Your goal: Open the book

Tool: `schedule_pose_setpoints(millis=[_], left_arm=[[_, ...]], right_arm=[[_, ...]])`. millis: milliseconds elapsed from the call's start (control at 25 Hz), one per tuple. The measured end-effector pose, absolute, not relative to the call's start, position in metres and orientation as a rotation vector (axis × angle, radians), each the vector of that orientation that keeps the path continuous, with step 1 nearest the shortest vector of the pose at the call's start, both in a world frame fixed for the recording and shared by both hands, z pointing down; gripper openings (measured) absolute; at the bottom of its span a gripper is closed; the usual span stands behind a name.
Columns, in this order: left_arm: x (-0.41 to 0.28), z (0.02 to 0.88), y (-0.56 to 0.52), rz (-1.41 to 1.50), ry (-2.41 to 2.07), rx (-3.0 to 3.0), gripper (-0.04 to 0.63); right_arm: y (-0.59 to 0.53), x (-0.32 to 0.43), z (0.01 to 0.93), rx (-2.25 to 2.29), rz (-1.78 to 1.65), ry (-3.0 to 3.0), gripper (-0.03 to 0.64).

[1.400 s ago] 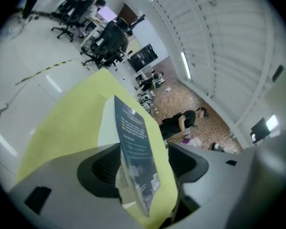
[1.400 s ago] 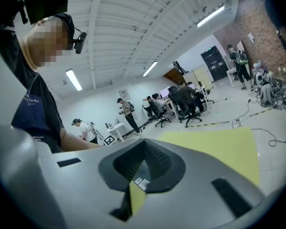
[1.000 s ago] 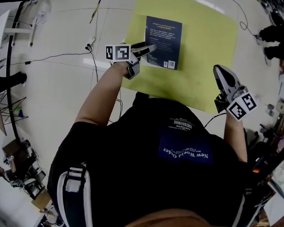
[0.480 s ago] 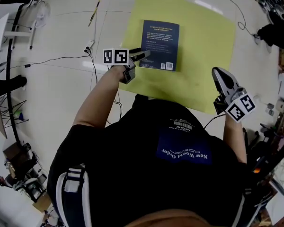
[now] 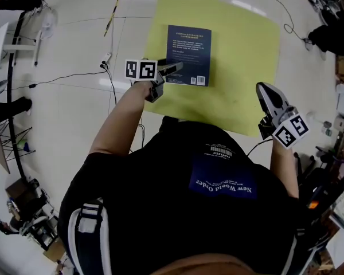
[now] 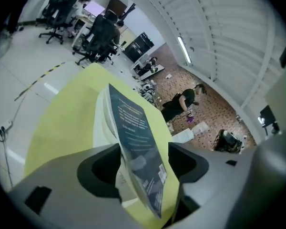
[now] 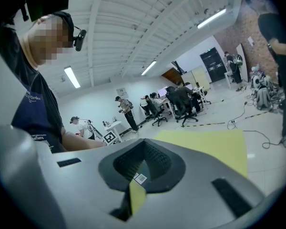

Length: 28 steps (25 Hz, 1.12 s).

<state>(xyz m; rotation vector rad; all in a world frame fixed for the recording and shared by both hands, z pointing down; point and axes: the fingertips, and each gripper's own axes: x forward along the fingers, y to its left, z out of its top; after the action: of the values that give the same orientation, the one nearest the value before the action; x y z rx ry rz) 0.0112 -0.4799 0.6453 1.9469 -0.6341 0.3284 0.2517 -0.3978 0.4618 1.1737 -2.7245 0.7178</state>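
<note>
A dark blue book (image 5: 187, 51) lies on a big yellow mat (image 5: 243, 62). The mat lies flat on the shiny white floor (image 5: 69, 113). The book is near the left side of the mat and has small pale writing on its cover.

The left gripper (image 5: 173, 67) is at the near left corner of the book. Its jaws are closed on the cover, one on each side. In the left gripper view the cover stands up a little, away from the white pages under it. The rest of the book is flat on the mat.

The right gripper (image 5: 264, 88) is far from the book. It is held up in the air by the near right edge of the mat. Its jaws are pressed together and hold nothing. Only a thin bit of the yellow mat shows through the small gap between them.

The person wears a dark shirt (image 5: 218, 211) and stands at the near edge of the mat. A thin black cable (image 5: 63, 73) runs over the floor on the left. Far off there are office chairs (image 6: 97, 32) and other people in the room.
</note>
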Motion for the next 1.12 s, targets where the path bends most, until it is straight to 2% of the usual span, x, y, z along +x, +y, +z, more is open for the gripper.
schedule_pose_setpoints(millis=[240, 280, 840, 880, 960, 1000, 1040, 1120], left_arm=[[-0.01, 0.68, -0.466, 0.572, -0.778, 1.873, 0.302], [-0.009, 0.683, -0.464, 0.573, -0.782, 1.863, 0.321], [-0.015, 0.663, -0.473, 0.213, -0.732, 1.698, 0.319], [-0.017, 0.664, -0.474, 0.19, -0.728, 1.679, 0.295], [-0.02, 0.669, -0.477, 0.198, -0.742, 1.663, 0.194], [-0.021, 0.672, -0.478, 0.228, -0.757, 1.666, 0.102], [-0.021, 0.676, -0.478, 0.267, -0.769, 1.674, 0.08], [-0.02, 0.68, -0.478, 0.341, -0.774, 1.693, 0.075]], right_arm=[[-0.395, 0.258, 0.463, 1.191, 0.73, -2.724, -0.014], [-0.395, 0.256, 0.463, 1.186, 0.731, -2.725, -0.014], [-0.387, 0.251, 0.463, 1.175, 0.735, -2.721, -0.014], [-0.387, 0.251, 0.463, 1.175, 0.734, -2.717, -0.014], [-0.384, 0.251, 0.465, 1.177, 0.733, -2.707, -0.014], [-0.383, 0.251, 0.466, 1.179, 0.733, -2.703, -0.014], [-0.382, 0.251, 0.467, 1.179, 0.734, -2.7, -0.014], [-0.38, 0.251, 0.467, 1.18, 0.737, -2.696, -0.014]])
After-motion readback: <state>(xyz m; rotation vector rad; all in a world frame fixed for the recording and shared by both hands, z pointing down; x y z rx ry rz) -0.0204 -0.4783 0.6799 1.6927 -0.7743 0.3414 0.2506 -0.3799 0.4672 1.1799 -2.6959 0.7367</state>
